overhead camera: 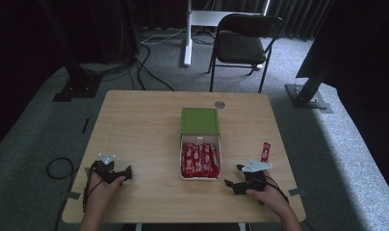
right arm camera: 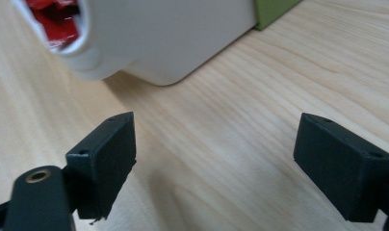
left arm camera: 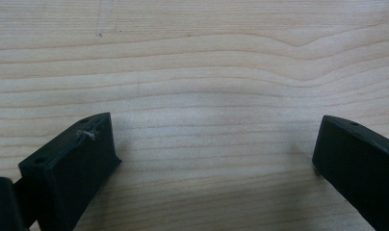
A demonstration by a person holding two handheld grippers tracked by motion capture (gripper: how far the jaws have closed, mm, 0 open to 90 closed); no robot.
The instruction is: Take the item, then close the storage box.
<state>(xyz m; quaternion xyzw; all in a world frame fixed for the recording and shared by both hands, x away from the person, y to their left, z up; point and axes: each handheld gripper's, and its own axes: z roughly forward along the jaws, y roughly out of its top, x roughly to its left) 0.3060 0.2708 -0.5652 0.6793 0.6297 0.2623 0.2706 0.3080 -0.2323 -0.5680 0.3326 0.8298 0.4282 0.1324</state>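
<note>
A white box [overhead camera: 182,154] full of red packets [overhead camera: 200,161] sits at the middle of the wooden table [overhead camera: 135,125], its green lid [overhead camera: 200,120] lying just behind it. One loose red packet [overhead camera: 265,152] lies to the box's right. My left gripper [overhead camera: 128,173] rests near the front left edge, jaws wide apart over bare wood [left arm camera: 212,159]. My right gripper [overhead camera: 233,175] lies front right and points toward the box. It is open [right arm camera: 216,159] with nothing between its jaws, and the box's white corner [right arm camera: 173,38] is close ahead.
A small grey round disc [overhead camera: 220,104] sits near the table's far edge. Behind the table stand a black folding chair [overhead camera: 245,41] and a white desk leg [overhead camera: 187,33]. Cables run over the carpet, one coiled at the left [overhead camera: 58,168].
</note>
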